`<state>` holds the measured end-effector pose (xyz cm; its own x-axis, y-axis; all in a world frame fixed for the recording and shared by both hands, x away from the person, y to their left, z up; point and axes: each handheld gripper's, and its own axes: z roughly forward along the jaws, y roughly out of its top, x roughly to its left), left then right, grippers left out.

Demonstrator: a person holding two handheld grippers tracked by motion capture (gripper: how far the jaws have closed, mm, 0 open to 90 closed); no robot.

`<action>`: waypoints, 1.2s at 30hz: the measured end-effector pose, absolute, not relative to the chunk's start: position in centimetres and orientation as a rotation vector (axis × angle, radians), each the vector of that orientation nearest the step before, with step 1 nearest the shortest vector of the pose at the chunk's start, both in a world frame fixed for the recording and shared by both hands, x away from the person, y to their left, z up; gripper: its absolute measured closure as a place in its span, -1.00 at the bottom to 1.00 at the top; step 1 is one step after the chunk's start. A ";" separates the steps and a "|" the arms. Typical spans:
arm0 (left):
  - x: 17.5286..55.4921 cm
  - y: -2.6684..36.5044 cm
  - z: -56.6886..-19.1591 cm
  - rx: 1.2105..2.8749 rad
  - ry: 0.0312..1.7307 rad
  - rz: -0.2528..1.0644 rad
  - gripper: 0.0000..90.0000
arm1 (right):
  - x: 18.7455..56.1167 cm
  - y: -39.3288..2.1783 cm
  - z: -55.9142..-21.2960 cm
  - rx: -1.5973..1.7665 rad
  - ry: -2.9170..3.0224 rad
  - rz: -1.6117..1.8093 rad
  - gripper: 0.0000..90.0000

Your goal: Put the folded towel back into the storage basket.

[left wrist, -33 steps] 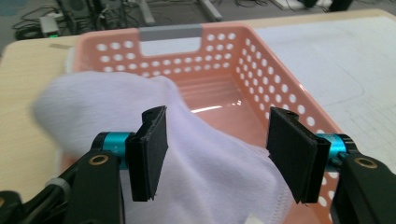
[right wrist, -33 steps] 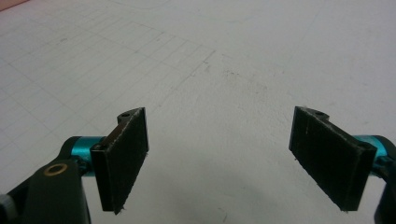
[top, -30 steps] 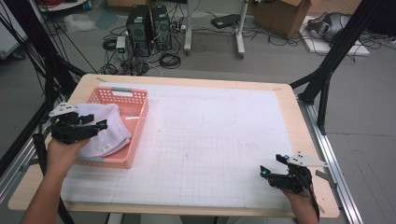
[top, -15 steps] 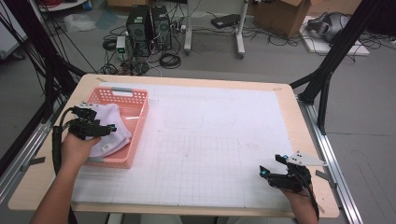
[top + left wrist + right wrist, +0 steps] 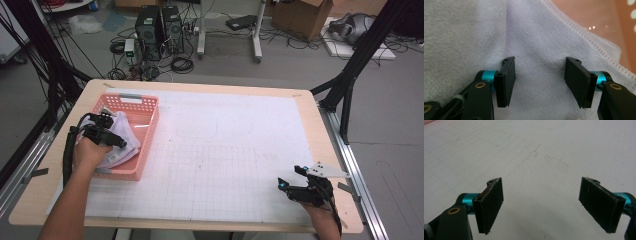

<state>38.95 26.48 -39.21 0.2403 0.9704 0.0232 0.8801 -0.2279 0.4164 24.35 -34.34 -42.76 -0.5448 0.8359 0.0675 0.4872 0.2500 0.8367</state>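
A pale lavender towel (image 5: pixel 120 137) lies bunched in a pink plastic basket (image 5: pixel 150 122) at the table's left side. My left gripper (image 5: pixel 120 143) reaches down into the basket over the towel. In the left gripper view the towel (image 5: pixel 539 50) lies right under the left gripper (image 5: pixel 539 80), whose jaws stand apart and have just been closing a little, with cloth beneath the gap and no fold pinched. My right gripper (image 5: pixel 289 180) rests near the table's front right corner. In the right gripper view the right gripper (image 5: pixel 541 205) is open wide over the bare mat.
A white gridded mat (image 5: pixel 225 155) covers most of the wooden table (image 5: pixel 200 85). The basket's pink wall (image 5: pixel 594 17) shows beyond the towel's stitched hem. Behind the table the floor holds computer towers, cables and black stand legs.
My left hand has moved forward and down from the basket's near left side into the basket, onto the towel. The right hand has kept still.
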 end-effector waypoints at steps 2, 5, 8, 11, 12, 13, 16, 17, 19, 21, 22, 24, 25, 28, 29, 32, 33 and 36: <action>39.2 26.3 -39.2 2.189 1.710 0.405 -0.06 | 24.3 -34.3 -42.8 1.216 2.135 1.210 -0.59; 39.5 25.6 -39.8 2.218 1.691 0.440 -0.06 | 24.4 -34.3 -42.8 1.209 2.137 1.214 -0.59; 39.8 25.4 -40.0 2.207 1.693 0.450 -0.06 | 24.3 -34.4 -42.7 1.211 2.137 1.214 -0.59; 39.8 25.4 -40.2 2.214 1.660 0.453 -0.06 | 24.3 -34.6 -42.8 1.214 2.129 1.219 -0.59; 39.8 25.4 -40.2 2.214 1.642 0.454 -0.05 | 24.3 -34.7 -42.8 1.216 2.128 1.220 -0.59; 39.7 25.5 -40.4 2.203 1.620 0.449 -0.03 | 24.3 -34.7 -42.8 1.222 2.129 1.217 -0.59; 39.4 25.9 -40.6 2.180 1.561 0.418 0.00 | 24.3 -34.6 -42.8 1.219 2.134 1.217 -0.59; 39.3 25.8 -40.6 2.189 1.531 0.411 0.01 | 24.3 -34.6 -42.8 1.218 2.134 1.216 -0.59; 39.3 25.5 -40.6 2.213 1.460 0.380 0.03 | 24.3 -34.7 -42.8 1.217 2.133 1.214 -0.59; 39.1 25.4 -40.7 2.231 1.385 0.370 0.07 | 24.3 -34.6 -42.8 1.222 2.135 1.213 -0.59; 39.1 25.4 -40.8 2.238 1.347 0.366 0.10 | 24.4 -34.6 -42.8 1.219 2.137 1.210 -0.59; 38.8 25.6 -40.8 2.246 1.270 0.339 0.16 | 24.4 -34.4 -42.9 1.219 2.140 1.210 -0.59; 38.7 25.7 -40.8 2.239 1.233 0.314 0.20 | 24.4 -34.4 -42.9 1.218 2.141 1.209 -0.59; 38.5 26.1 -40.3 2.209 1.182 0.276 0.19 | 24.5 -34.4 -43.0 1.218 2.146 1.204 -0.59; 38.5 26.4 -40.0 2.171 1.232 0.295 0.11 | 24.5 -34.4 -43.0 1.221 2.146 1.206 -0.58; 38.1 27.4 -38.7 2.022 1.499 0.517 -0.15 | 24.5 -34.5 -43.0 1.224 2.144 1.207 -0.58; 37.8 27.9 -38.4 1.957 1.568 0.576 -0.11 | 24.5 -34.5 -43.0 1.223 2.141 1.206 -0.59; 37.2 28.9 -38.0 1.871 1.665 0.655 -0.10 | 24.5 -34.4 -43.1 1.226 2.146 1.202 -0.59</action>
<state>37.25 28.94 -37.99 0.1156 0.9933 0.0008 0.7278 -0.0852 0.6805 24.51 -34.43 -43.08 -0.5410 0.8376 0.0761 0.5022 0.2491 0.8281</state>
